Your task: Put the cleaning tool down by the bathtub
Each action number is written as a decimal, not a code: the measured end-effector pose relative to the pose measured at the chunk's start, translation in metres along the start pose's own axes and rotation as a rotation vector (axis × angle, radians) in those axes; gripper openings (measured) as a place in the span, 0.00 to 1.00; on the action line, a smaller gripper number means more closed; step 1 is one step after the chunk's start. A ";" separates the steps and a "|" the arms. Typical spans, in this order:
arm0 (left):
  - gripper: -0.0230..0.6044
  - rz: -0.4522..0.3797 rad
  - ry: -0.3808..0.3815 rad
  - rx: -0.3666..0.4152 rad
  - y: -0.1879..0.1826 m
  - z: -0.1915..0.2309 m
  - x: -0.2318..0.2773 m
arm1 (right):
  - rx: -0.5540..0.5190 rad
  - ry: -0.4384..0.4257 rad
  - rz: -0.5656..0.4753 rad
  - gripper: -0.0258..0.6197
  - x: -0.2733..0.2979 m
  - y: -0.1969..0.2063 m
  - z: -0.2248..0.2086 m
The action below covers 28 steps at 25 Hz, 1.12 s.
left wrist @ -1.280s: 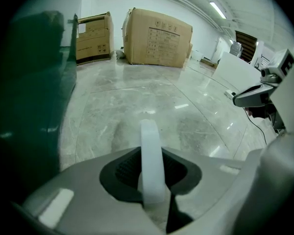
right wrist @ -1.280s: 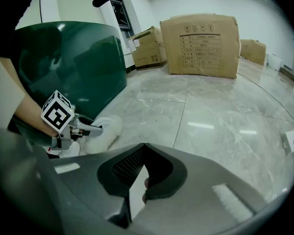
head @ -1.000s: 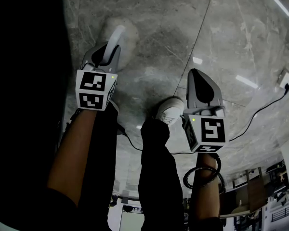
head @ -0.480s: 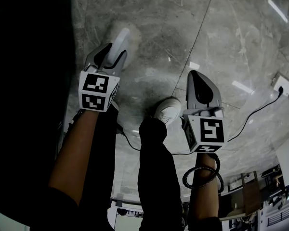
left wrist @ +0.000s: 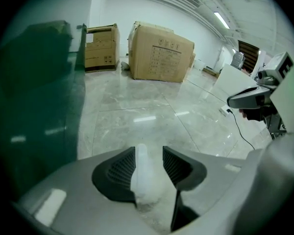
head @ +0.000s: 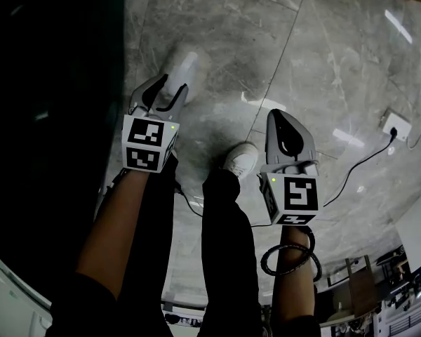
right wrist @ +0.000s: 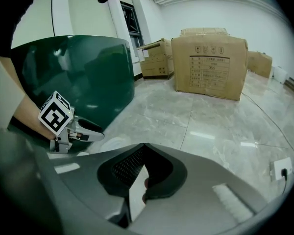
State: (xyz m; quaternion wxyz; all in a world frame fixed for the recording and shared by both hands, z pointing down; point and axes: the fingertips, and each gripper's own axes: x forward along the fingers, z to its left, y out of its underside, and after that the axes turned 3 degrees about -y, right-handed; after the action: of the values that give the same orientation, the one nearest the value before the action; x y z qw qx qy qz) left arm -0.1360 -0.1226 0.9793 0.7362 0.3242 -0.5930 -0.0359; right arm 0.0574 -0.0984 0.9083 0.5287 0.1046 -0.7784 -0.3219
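Observation:
The cleaning tool [head: 182,71] is a pale white handle that sticks out forward over the marble floor. My left gripper [head: 163,92] is shut on it, and in the left gripper view the handle [left wrist: 140,173] sits between the two dark pads. The dark green bathtub [head: 49,118] fills the left side, close beside the left gripper, and its wall [left wrist: 34,97] shows again on the left. My right gripper [head: 285,120] hovers to the right, shut with nothing in it; its tips [right wrist: 143,151] meet. The right gripper view shows the bathtub [right wrist: 88,72] and the left gripper [right wrist: 71,127] beside it.
The person's white shoe [head: 240,160] stands between the grippers. A floor socket [head: 395,125] with a black cable lies at the right. Cardboard boxes [left wrist: 161,53] stand at the far wall, and they [right wrist: 210,67] appear in the right gripper view too.
The bathtub takes up more of the head view's left side. Both grippers have shifted slightly, the left one still holding the tool beside the tub.

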 end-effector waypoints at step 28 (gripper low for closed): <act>0.06 -0.218 0.037 0.049 -0.165 -0.042 -0.206 | 0.002 0.087 -0.154 0.08 -0.165 -0.162 0.063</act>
State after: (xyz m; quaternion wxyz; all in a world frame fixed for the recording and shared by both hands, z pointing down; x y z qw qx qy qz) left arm -0.1044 -0.1445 0.7148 0.7305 0.4052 -0.5414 -0.0952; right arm 0.0417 -0.1160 0.6699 0.5356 0.1785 -0.7448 -0.3557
